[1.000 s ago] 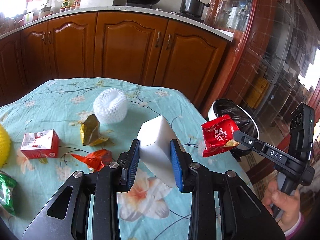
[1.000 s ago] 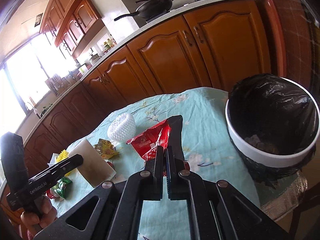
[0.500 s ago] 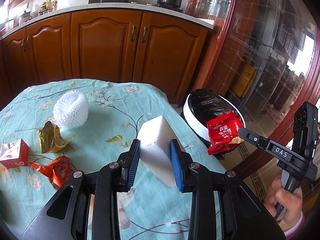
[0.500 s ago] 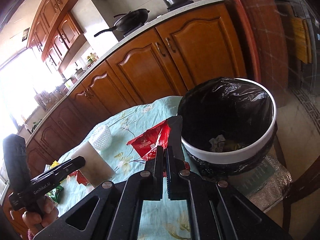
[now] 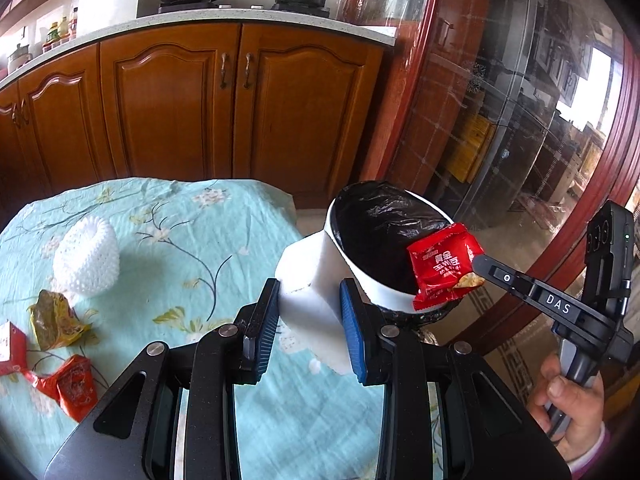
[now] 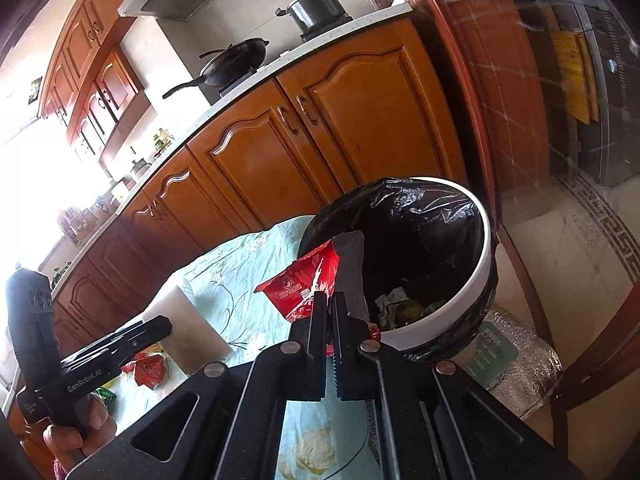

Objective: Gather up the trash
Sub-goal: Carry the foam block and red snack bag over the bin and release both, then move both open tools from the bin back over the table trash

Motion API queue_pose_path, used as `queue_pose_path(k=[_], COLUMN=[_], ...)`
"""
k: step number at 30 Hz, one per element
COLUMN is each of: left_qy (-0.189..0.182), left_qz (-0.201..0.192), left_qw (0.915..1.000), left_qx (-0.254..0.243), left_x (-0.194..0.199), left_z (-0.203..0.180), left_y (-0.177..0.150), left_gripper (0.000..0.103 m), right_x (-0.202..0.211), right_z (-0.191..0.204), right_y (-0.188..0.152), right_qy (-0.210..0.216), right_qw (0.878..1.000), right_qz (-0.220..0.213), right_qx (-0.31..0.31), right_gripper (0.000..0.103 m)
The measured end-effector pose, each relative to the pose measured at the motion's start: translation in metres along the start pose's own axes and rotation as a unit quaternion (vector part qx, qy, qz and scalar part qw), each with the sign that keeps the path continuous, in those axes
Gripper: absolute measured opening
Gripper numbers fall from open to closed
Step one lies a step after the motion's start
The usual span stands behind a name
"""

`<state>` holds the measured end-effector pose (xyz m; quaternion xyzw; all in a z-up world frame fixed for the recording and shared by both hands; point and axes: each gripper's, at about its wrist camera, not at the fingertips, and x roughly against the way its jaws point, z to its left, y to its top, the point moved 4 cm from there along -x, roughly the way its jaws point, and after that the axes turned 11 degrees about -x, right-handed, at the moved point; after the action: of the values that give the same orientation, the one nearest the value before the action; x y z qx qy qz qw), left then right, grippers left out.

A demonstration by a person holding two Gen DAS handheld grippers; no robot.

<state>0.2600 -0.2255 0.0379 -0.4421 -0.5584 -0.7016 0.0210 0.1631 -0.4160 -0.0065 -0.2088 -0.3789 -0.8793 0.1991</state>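
My left gripper (image 5: 310, 300) is shut on a white foam block (image 5: 310, 284) and holds it above the table's right edge, just left of the bin. My right gripper (image 6: 330, 300) is shut on a red snack wrapper (image 6: 304, 284), which hangs over the near rim of the white bin (image 6: 486, 248) lined with a black bag. The wrapper (image 5: 442, 262) and the bin (image 5: 360, 272) also show in the left wrist view. Paper scraps lie in the bin's bottom.
On the floral tablecloth (image 5: 180, 232) lie a white foam net (image 5: 86, 262), a yellow-brown wrapper (image 5: 52, 320), a red wrapper (image 5: 74, 384) and a red-and-white carton (image 5: 6, 348). Wooden cabinets (image 5: 200, 96) stand behind. A glass door (image 5: 520, 120) is to the right.
Both grippers have moved right toward the bin with their loads. The red wrapper is now over the bin's rim and the foam block is beside it.
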Motion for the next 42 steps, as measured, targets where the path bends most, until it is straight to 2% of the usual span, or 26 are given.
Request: queue_pose_path(k=[12, 24, 30, 31, 34, 42], left_qy=[-0.018, -0.024, -0.031, -0.033, -0.031, -0.025], left_qz=[0.003, 0.037, 0.053, 0.057, 0.065, 0.057], left_qw=[0.9991, 0.9974, 0.9966, 0.9963, 0.996, 0.9969], left_qx=[-0.037, -0.057, -0.056, -0.055, -0.053, -0.049], left_x=[-0.043, -0.09, -0.104, -0.107, -0.111, -0.102], left_z=[-0.029, -0.048, -0.051, -0.052, -0.052, -0.048], left_y=[0.047, 0.056, 0.058, 0.059, 0.057, 0.051], left_gripper=[0.029, 0.029, 0.036, 0.037, 0.045, 0.049], right_x=[-0.01, -0.026, -0.034, -0.036, -0.04, -0.037], right_z=[-0.026, -0.045, -0.051, -0.051, -0.052, -0.055], right_y=[0.034, 0.053, 0.053, 0.053, 0.052, 0.051], right_qy=[-0.027, -0.052, -0.054, -0.052, -0.049, -0.048], right_qw=[1.0, 0.999, 0.998, 0.998, 0.998, 0.998], right_qz=[-0.013, -0.009, 0.004, 0.006, 0.013, 0.011], right_qx=[-0.008, -0.011, -0.017, -0.018, -0.025, -0.037], right_gripper=[0.002, 0.002, 0.003, 0.006, 0.009, 0.012])
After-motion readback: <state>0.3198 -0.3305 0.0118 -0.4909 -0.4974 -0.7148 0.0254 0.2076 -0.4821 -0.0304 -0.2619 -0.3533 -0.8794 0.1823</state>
